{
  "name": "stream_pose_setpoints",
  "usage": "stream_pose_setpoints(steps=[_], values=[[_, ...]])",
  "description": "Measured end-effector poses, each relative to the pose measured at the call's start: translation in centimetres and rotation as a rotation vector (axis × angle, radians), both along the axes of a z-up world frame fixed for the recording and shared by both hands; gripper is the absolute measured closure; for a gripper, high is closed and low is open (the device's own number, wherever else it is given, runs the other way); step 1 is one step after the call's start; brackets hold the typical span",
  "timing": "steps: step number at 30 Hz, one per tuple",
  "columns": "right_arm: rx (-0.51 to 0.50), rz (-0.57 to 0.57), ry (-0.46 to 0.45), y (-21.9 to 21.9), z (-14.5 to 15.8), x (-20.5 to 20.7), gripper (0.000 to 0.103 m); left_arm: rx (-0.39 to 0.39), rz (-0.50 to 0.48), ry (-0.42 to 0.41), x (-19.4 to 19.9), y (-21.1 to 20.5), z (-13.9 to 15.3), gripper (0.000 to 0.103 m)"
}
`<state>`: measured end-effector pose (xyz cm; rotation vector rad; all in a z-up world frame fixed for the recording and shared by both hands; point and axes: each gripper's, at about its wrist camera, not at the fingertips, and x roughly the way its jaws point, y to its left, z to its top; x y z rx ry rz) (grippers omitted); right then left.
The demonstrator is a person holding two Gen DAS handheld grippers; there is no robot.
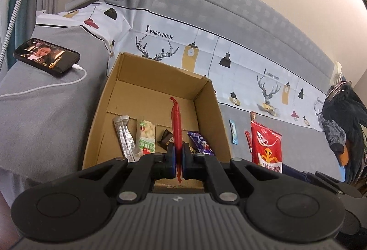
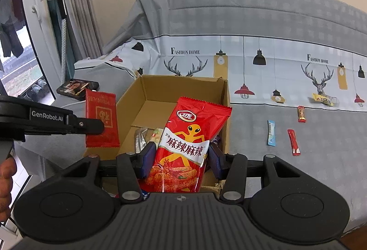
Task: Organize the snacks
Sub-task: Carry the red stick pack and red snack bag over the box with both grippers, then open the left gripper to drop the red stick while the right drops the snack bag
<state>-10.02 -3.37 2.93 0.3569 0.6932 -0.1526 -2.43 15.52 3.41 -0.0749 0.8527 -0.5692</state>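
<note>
An open cardboard box [image 1: 156, 80] stands on the grey sofa cover. It holds a silver sachet [image 1: 125, 137], a green-and-white packet [image 1: 145, 135], a brown sweet [image 1: 166, 136] and a purple packet [image 1: 200, 142]. My left gripper [image 1: 178, 148] is shut on a flat red packet [image 1: 176, 126], seen edge-on above the box. The right wrist view shows that gripper [image 2: 98, 127] and its red packet [image 2: 102, 121] by the box's [image 2: 183, 89] left wall. My right gripper [image 2: 182, 151] is shut on a red spicy snack bag [image 2: 183, 149], upright at the box's near side.
Loose snacks lie on the sofa right of the box: a blue sachet [image 2: 271, 133], a red stick [image 2: 293, 142], a small red bar [image 2: 301, 113] and a yellow packet [image 2: 323, 99]. A phone [image 1: 47, 57] on a white cable rests on the left armrest. Dark clothing [image 1: 344, 117] is heaped at far right.
</note>
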Motion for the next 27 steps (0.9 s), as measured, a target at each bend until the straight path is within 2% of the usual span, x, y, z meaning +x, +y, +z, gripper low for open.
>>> stream_pose_setpoints(steps=[12,27], values=[[0.004,0.006,0.039,-1.1,-2.0,3.6,0.052,0.028,-0.003,0.008,3.8,-1.9,-1.3,0.098],[0.022,0.008,0.088,-2.5,-5.5,9.0,0.052,0.134,-0.049,0.023,9.0,-5.5,-4.5,0.098]])
